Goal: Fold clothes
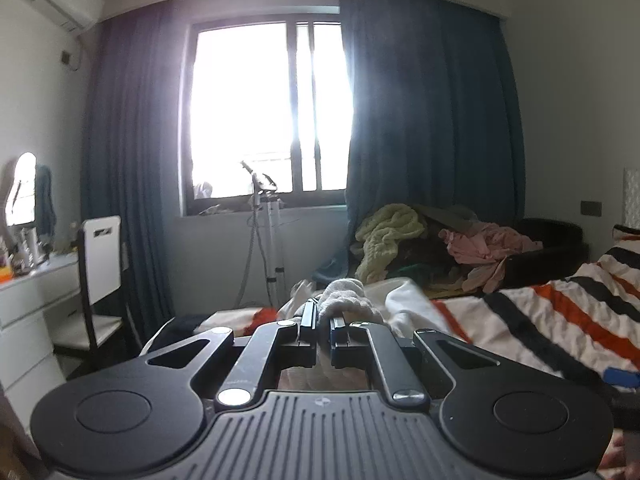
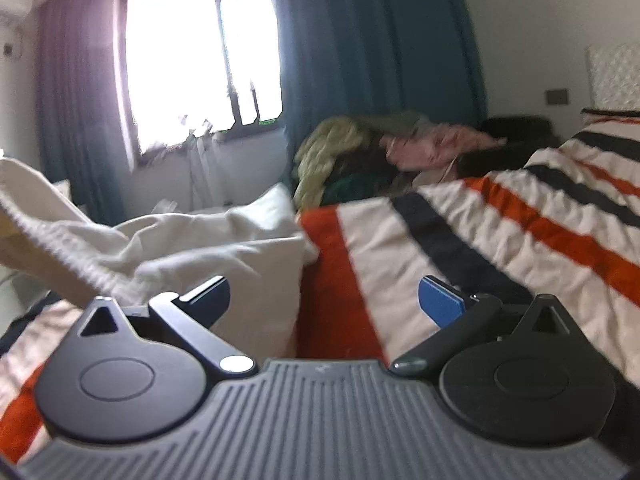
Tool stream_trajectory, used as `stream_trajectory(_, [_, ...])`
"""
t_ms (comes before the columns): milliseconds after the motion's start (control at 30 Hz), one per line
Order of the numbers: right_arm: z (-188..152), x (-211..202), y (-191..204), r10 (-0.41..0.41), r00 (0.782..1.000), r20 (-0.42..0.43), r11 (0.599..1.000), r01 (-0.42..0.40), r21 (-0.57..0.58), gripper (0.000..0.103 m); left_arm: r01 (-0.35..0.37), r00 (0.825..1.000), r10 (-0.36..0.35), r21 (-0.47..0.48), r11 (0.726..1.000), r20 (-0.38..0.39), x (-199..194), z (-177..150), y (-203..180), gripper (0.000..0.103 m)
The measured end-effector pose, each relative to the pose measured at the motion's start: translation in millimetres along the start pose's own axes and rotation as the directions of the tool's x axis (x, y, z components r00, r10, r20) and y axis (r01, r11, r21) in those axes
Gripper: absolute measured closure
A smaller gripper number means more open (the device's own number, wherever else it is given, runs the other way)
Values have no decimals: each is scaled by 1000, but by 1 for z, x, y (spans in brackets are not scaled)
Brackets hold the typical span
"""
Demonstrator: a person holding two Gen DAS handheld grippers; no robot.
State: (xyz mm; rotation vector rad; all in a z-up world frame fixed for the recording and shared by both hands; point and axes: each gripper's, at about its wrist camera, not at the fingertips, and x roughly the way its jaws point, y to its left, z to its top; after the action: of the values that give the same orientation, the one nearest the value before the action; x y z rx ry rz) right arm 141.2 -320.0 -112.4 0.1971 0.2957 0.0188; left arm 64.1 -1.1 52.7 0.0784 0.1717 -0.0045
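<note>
My left gripper is shut on a cream white garment and holds its bunched edge up above the bed. The same garment shows in the right wrist view, draped from the upper left down onto the striped bedspread. My right gripper is open and empty, low over the bedspread, with the garment's edge just ahead of its left finger. The right finger has a blue pad.
A pile of clothes, yellow-green and pink, lies on a dark sofa by the blue curtain. A white chair and white dresser stand at left. A tripod stand is under the window.
</note>
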Motion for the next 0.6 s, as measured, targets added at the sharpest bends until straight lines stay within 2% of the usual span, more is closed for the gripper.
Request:
stream_trajectory(100, [-11,1,17,33,997,-66,998,-36,-47,1,-20,1000,19,-18,1000,-23,-21,-23,28,97])
stream_trajectory(300, [-33,9,50,76,979,-190,986,-102,-131,1,-15,1000,14,-84,996,-4,-45,-46,60,97])
stream_trajectory(467, [-50,41,55,50,962,-267,990,-83,-114,1,-19,1000,17,-160,987,-14,-33,-53,72,97])
stream_trajectory(600, [-60,61,52,47,948,-314,995,-71,-66,1,-44,998,32,-227,973,-56,-16,-58,91,97])
